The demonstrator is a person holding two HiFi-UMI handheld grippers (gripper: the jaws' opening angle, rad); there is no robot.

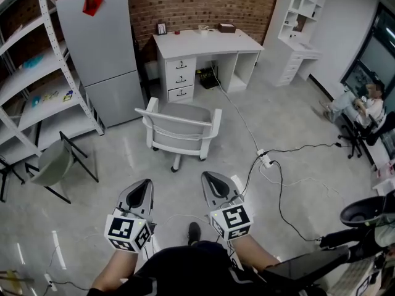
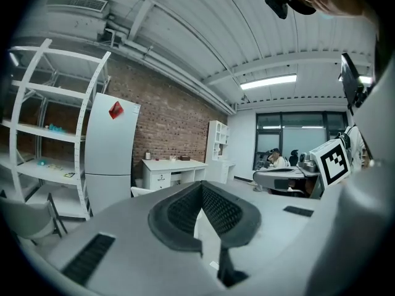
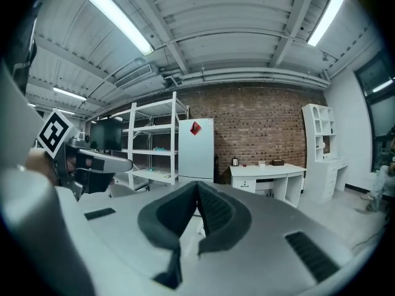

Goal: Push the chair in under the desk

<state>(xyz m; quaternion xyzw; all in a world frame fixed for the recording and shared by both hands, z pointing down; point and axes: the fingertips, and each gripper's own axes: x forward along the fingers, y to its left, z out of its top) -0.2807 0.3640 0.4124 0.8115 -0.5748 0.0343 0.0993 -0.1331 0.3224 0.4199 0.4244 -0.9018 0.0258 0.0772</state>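
Both hand-held grippers, left (image 1: 144, 192) and right (image 1: 213, 184), closed and empty; grey-and-white swivel chair (image 1: 180, 129) stands apart from white wooden desk (image 1: 205, 42).

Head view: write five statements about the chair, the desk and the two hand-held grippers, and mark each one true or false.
1. The white chair stands out on the floor, apart from the white desk. True.
2. The left hand-held gripper is clamped on the chair's backrest. False: its jaws are shut on nothing, and it is short of the chair.
3. The right hand-held gripper has its jaws together and holds nothing. True.
4. The grey refrigerator stands to the right of the desk. False: in the head view it stands to the desk's left.
5. The desk's drawers sit at its left end in the head view. True.
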